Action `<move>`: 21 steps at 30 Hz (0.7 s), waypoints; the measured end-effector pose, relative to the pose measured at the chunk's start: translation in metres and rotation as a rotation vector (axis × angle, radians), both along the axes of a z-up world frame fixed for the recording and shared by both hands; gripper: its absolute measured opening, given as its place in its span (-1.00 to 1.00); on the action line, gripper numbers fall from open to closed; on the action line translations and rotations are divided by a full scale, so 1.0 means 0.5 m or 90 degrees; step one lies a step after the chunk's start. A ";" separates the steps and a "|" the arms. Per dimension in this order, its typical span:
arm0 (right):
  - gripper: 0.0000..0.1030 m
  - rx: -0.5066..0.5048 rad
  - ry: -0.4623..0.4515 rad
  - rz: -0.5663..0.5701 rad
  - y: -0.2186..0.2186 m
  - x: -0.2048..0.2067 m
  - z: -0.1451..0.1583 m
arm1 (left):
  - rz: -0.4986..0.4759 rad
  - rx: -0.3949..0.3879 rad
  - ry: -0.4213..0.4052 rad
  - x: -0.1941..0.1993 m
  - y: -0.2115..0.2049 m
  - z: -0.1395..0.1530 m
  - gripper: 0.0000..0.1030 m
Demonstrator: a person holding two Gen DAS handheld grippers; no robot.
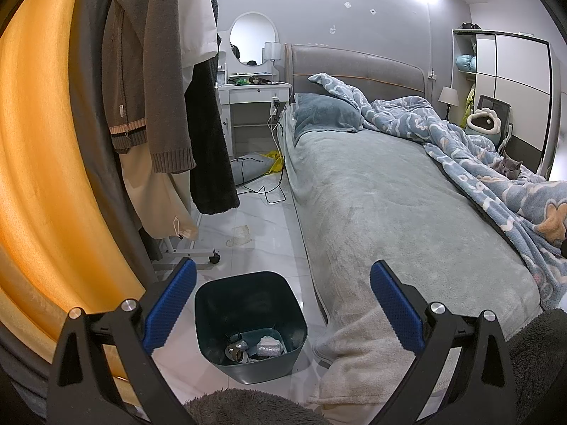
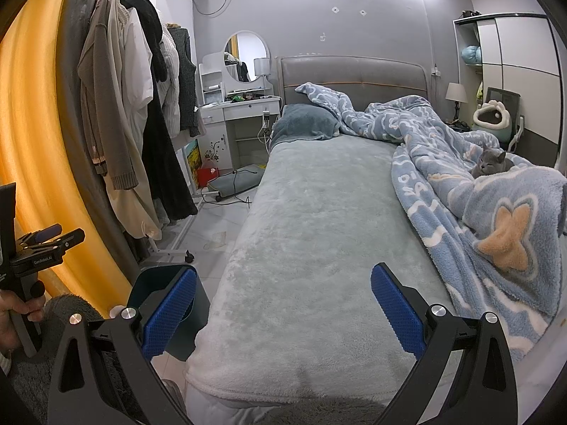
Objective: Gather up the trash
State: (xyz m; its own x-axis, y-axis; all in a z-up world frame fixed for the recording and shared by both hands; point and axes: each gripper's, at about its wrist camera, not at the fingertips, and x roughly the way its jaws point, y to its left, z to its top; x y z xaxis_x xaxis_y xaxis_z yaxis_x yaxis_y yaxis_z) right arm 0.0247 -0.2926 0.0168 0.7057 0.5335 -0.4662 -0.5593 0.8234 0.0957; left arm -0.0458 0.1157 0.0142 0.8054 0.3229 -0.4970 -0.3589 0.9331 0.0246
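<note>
only left view shows bin contents.

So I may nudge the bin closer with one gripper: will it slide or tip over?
The dark bin probably slides: it stands on smooth glossy floor tiles. It looks light, holding only a few scraps at the bottom. Its base seems narrower than its rim, so a push near the rim might tip it; push low.

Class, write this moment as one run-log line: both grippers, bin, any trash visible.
left gripper: open, empty, above bin | right gripper: open, empty, over bed | bin: scraps inside | floor: clear wrapper near rack
</note>
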 end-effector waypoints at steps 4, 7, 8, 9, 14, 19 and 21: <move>0.94 0.000 0.000 0.000 0.000 0.000 0.000 | 0.000 0.001 0.001 0.000 0.000 0.000 0.94; 0.94 -0.001 0.000 0.000 -0.001 0.000 0.001 | 0.000 0.001 0.000 0.000 0.000 0.000 0.94; 0.94 0.000 0.000 0.000 0.000 0.000 0.001 | 0.000 0.000 0.000 0.001 0.001 0.001 0.94; 0.94 0.000 0.000 -0.001 0.000 -0.001 0.001 | 0.000 0.000 0.000 0.001 0.001 0.000 0.94; 0.94 0.001 0.001 -0.001 -0.001 0.000 0.001 | 0.000 0.000 0.000 0.001 0.002 0.001 0.94; 0.94 0.000 0.001 0.000 -0.002 0.002 0.002 | 0.000 0.000 0.001 0.001 0.002 0.001 0.94; 0.94 0.000 0.000 0.000 -0.002 0.002 0.002 | 0.000 0.000 0.001 0.001 0.002 0.001 0.94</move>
State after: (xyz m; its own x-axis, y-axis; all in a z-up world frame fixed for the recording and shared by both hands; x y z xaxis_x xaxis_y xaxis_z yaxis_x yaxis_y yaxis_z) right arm 0.0259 -0.2937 0.0178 0.7050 0.5338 -0.4670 -0.5598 0.8231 0.0957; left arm -0.0453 0.1166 0.0148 0.8050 0.3228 -0.4978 -0.3588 0.9331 0.0248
